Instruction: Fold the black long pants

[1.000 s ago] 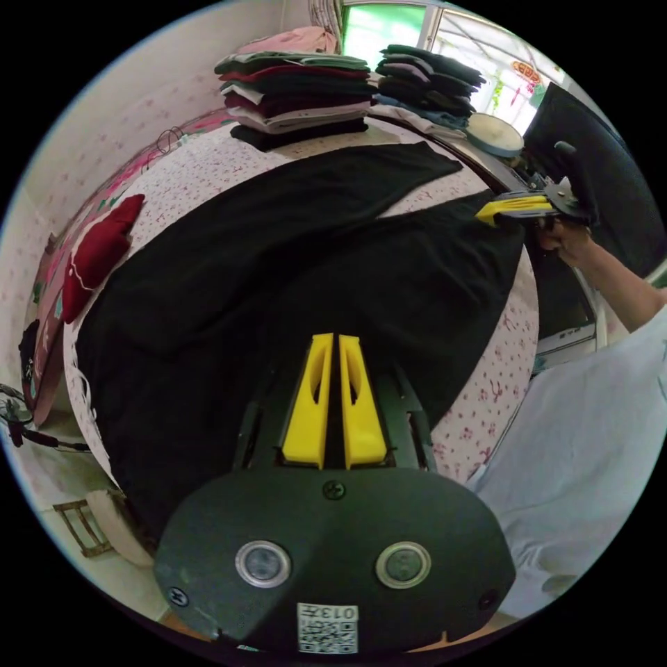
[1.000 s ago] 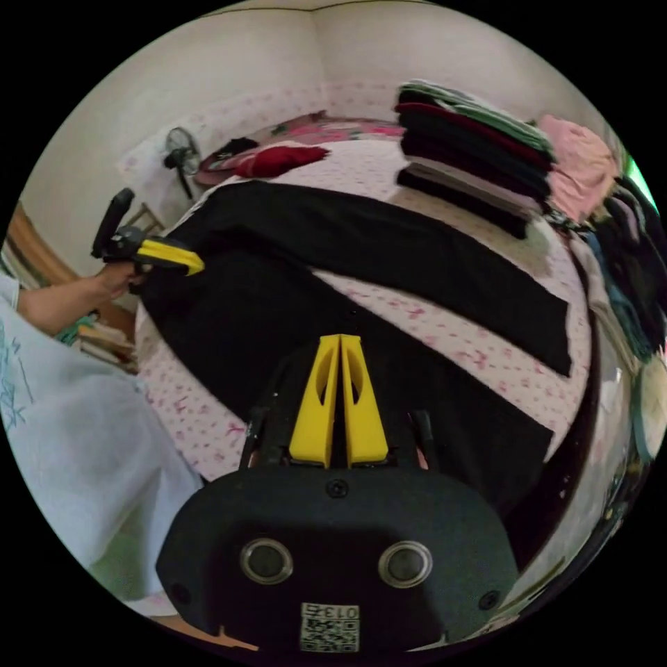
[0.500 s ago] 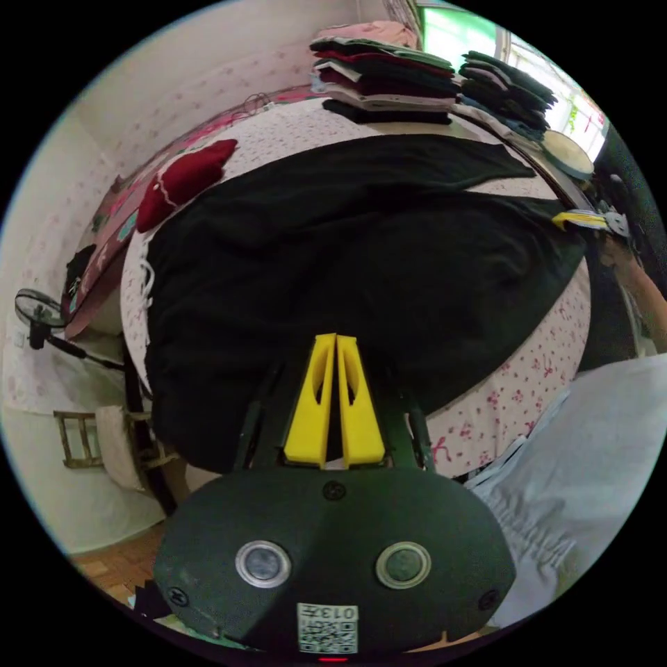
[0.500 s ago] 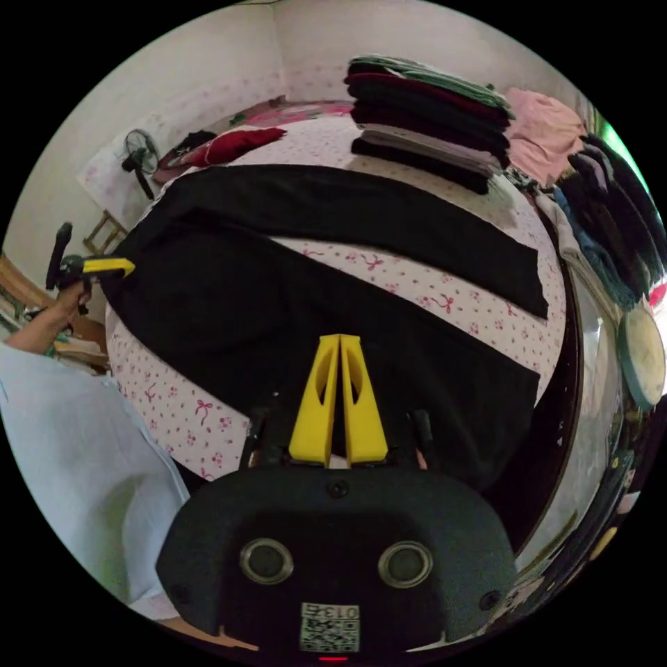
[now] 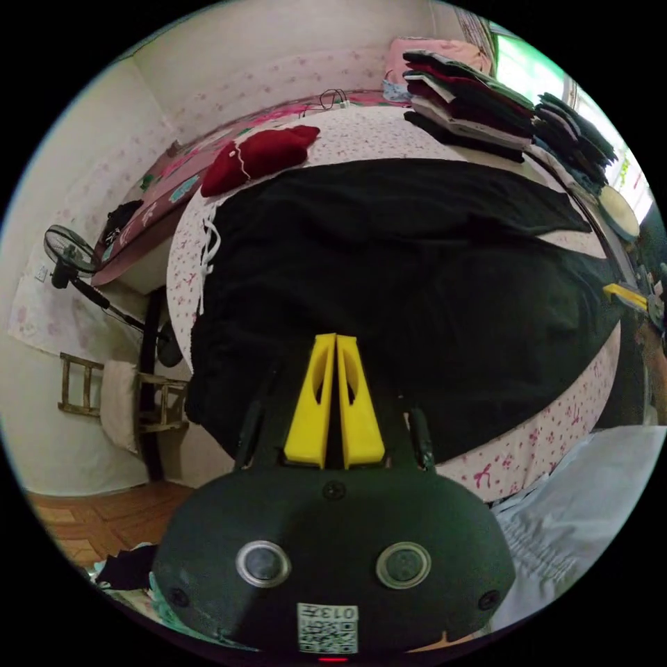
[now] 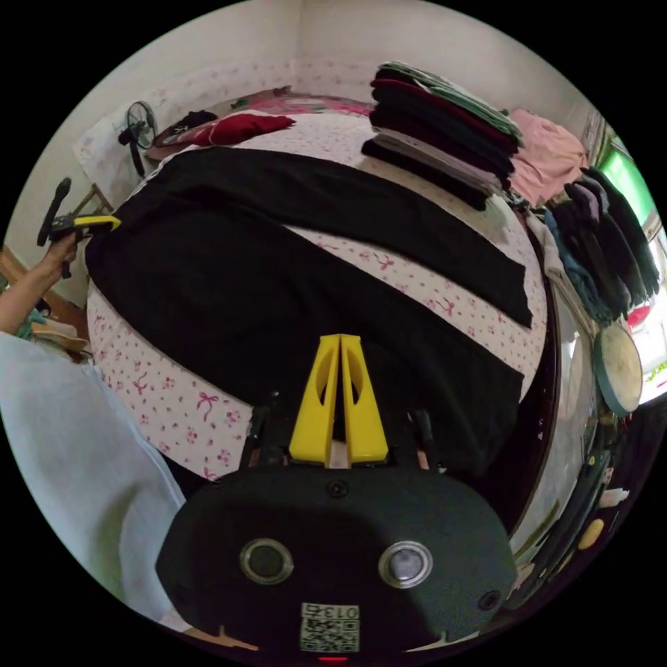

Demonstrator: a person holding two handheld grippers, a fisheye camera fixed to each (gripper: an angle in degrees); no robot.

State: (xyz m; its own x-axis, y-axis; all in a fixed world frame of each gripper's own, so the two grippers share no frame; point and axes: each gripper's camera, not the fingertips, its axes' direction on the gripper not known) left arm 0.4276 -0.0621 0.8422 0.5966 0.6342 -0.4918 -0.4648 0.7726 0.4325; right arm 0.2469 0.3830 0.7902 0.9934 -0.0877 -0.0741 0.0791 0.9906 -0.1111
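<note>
Both grippers have their yellow jaws closed together with no gap to see. The left gripper [image 5: 336,340] sits at the waist end of the black long pants [image 5: 417,278], and the right gripper [image 6: 340,340] sits at the hem end of the nearer leg. Black cloth lies just at both tips, and it appears that each one pinches the near edge of the pants, but the contact itself is hidden under the jaws, so this is a judgement.

Largest in the scene is the bed [image 6: 445,306] with a white sheet printed with pink bows. The pants lie flat on it, open like a narrow V: the two legs are joined at the waist and spread apart toward the hems, with a strip of sheet between them. The long axis of the pants runs from one gripper to the other, along the near edge of the bed. The far leg lies beyond the near leg, away from the person.

The coming move probably carries the near leg over onto the far leg, so both grippers must travel away from the person, across the long axis.

Behind the pants stands a pile of folded clothes [image 6: 445,132], and a dark red garment [image 5: 260,156] lies near the waist end. A fan [image 5: 66,253] stands beside the bed.
</note>
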